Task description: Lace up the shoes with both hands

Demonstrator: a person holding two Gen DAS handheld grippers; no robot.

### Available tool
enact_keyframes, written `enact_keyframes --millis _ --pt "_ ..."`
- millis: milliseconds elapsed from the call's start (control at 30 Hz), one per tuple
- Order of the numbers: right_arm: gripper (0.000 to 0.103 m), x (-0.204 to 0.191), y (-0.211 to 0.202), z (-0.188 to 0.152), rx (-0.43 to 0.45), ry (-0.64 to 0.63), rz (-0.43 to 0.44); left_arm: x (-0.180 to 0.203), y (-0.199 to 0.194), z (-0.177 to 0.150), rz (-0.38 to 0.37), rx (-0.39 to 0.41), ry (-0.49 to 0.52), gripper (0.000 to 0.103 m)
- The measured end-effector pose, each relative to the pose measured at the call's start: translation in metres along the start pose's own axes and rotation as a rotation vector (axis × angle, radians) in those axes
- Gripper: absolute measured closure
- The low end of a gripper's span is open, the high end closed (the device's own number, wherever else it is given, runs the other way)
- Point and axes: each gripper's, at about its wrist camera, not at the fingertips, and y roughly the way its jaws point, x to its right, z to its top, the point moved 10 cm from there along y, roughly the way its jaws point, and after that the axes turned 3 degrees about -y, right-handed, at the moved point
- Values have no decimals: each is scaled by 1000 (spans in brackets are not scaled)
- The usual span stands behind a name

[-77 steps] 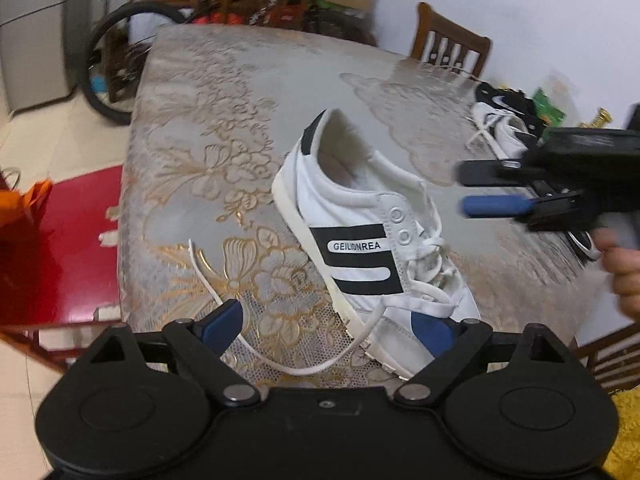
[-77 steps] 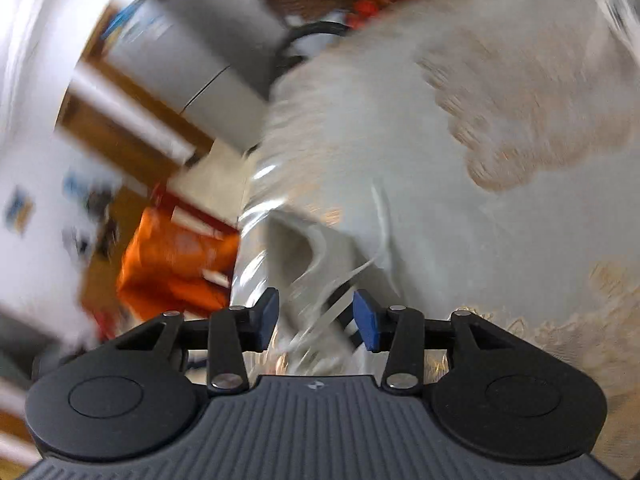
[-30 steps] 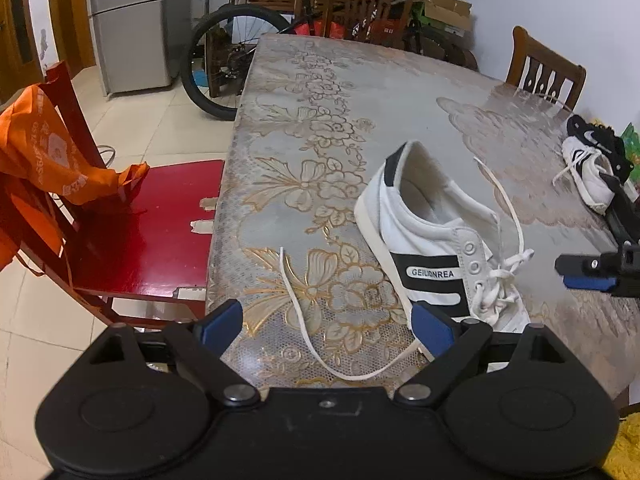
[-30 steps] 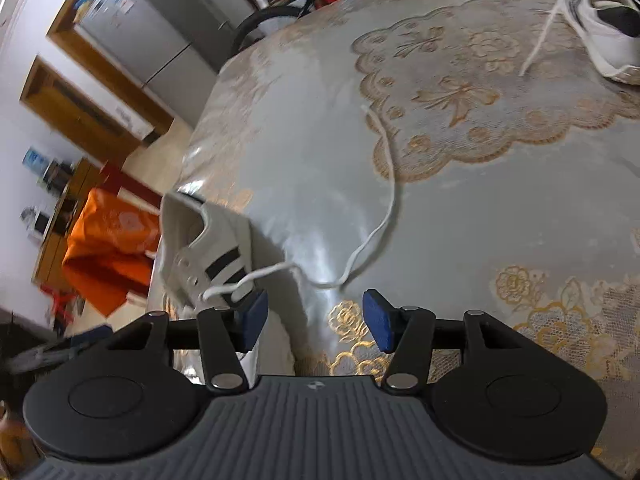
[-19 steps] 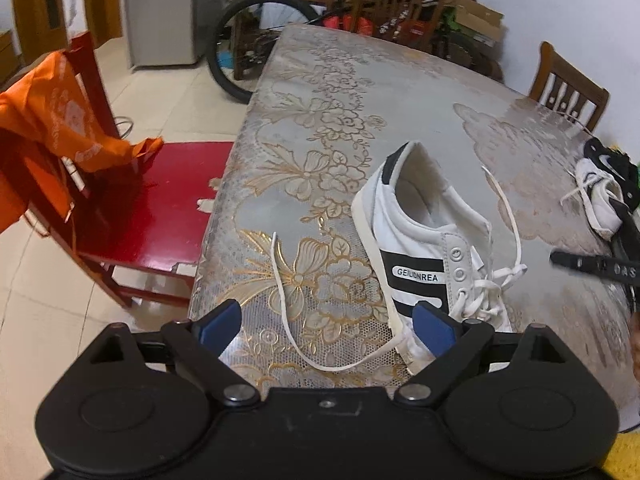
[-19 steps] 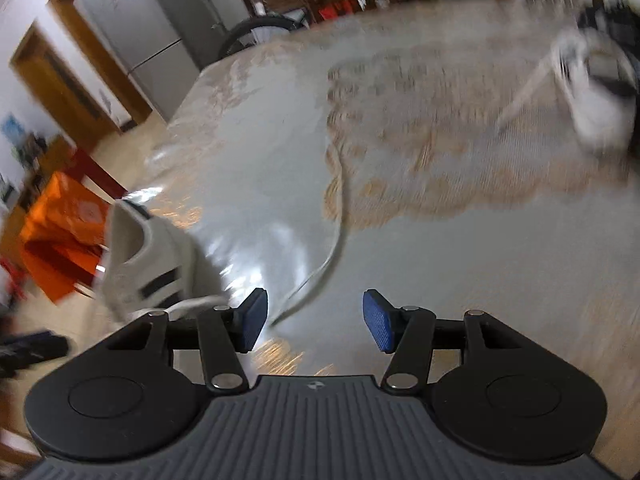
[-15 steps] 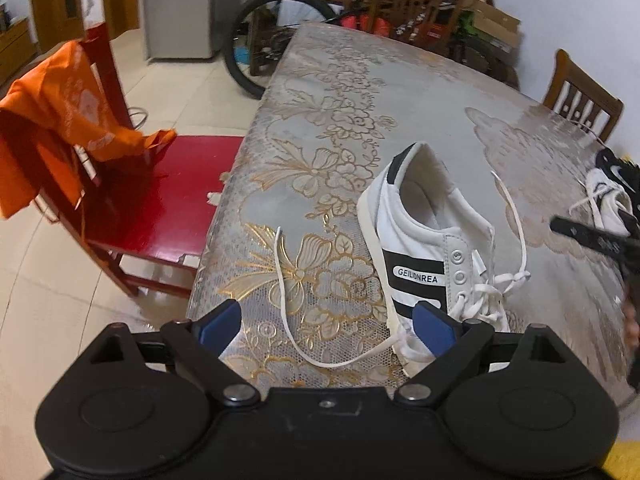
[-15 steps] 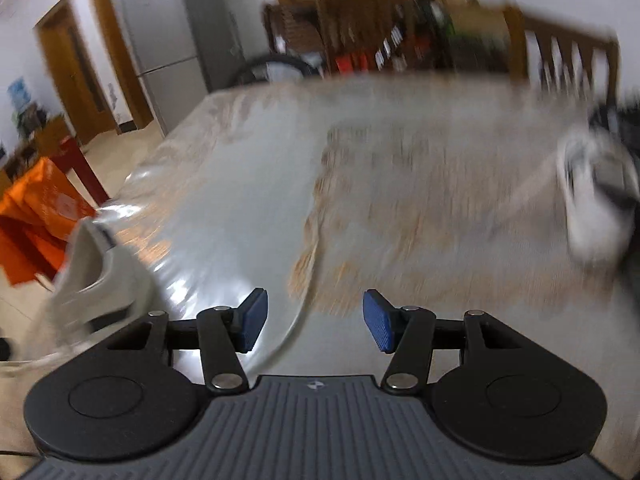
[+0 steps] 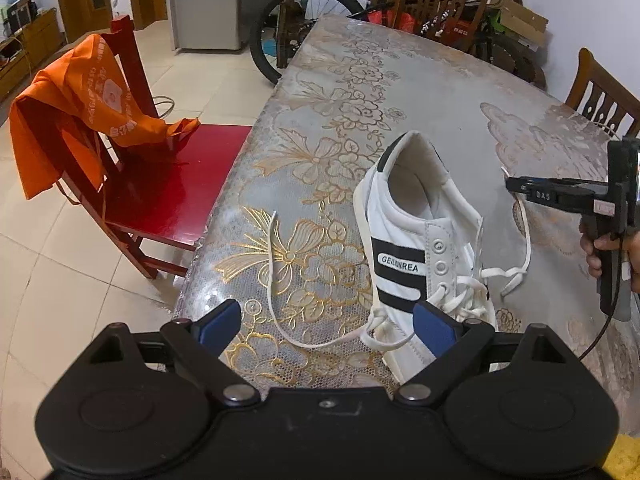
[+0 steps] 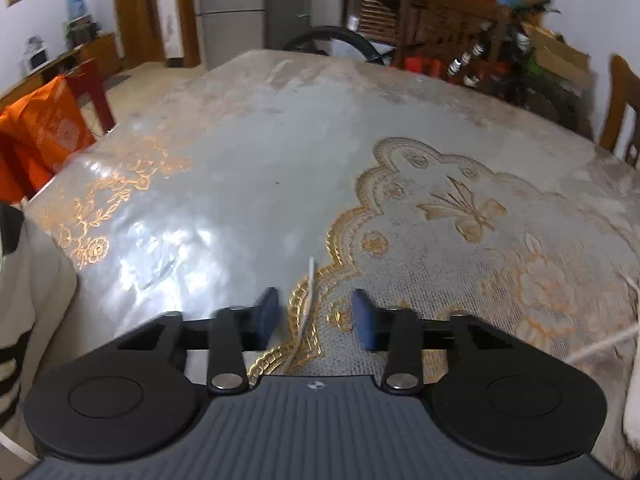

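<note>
Gripper (image 10: 314,316) astride lace (image 10: 306,304), lengthwise.

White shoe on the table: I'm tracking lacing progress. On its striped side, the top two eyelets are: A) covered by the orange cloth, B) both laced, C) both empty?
C: on the white shoe, the two upper eyelets show as bare holes, while the lace runs only through the ones below them.

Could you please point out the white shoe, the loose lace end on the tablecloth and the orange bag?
white shoe (image 9: 404,216): left wrist view, side panel.
loose lace end (image 9: 273,240): left wrist view, straight stretch.
orange bag (image 9: 86,92): left wrist view, printed face.
</note>
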Motion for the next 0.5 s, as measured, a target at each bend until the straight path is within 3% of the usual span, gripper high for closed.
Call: enact_keyframes --millis 33,200,367,500 --pt "103 -1 -1 0 -3 -15 6 1 0 2 -1 2 -3 11" --pt "103 -2 -23 -3 35 -1 58 18 1 21 -21 19 8 11" --pt "103 -30 -96 4 215 -43 219 46 9 40 -78 14 38 10" --pt "103 -66 -147 4 310 -156 341 55 31 48 -29 -10 85 10"
